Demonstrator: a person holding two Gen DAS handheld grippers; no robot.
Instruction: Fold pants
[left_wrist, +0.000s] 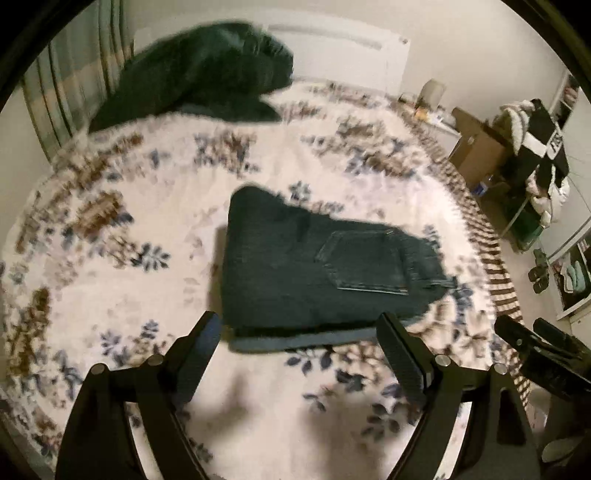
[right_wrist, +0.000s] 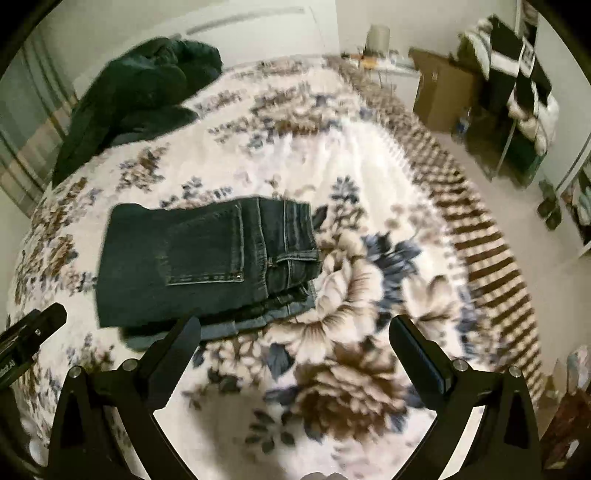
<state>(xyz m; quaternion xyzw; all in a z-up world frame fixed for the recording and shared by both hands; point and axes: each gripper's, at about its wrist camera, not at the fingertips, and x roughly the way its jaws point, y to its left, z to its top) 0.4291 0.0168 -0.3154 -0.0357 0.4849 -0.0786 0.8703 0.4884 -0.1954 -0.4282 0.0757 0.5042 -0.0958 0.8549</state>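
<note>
Dark blue jeans (left_wrist: 314, 269) lie folded into a compact stack on the floral bedspread (left_wrist: 122, 295), back pocket up. They also show in the right wrist view (right_wrist: 199, 258). My left gripper (left_wrist: 299, 325) is open and empty, held just above the near edge of the stack. My right gripper (right_wrist: 295, 328) is open and empty, to the right of the stack over the bedspread (right_wrist: 351, 369). The right gripper shows in the left wrist view (left_wrist: 532, 332), and the left gripper in the right wrist view (right_wrist: 37, 328).
A pile of dark clothing (left_wrist: 199, 70) lies at the far left of the bed, also in the right wrist view (right_wrist: 136, 92). A cardboard box (right_wrist: 439, 88) and a rack with clothes (right_wrist: 517, 92) stand on the floor to the right. Shoes (right_wrist: 550, 206) lie on the floor.
</note>
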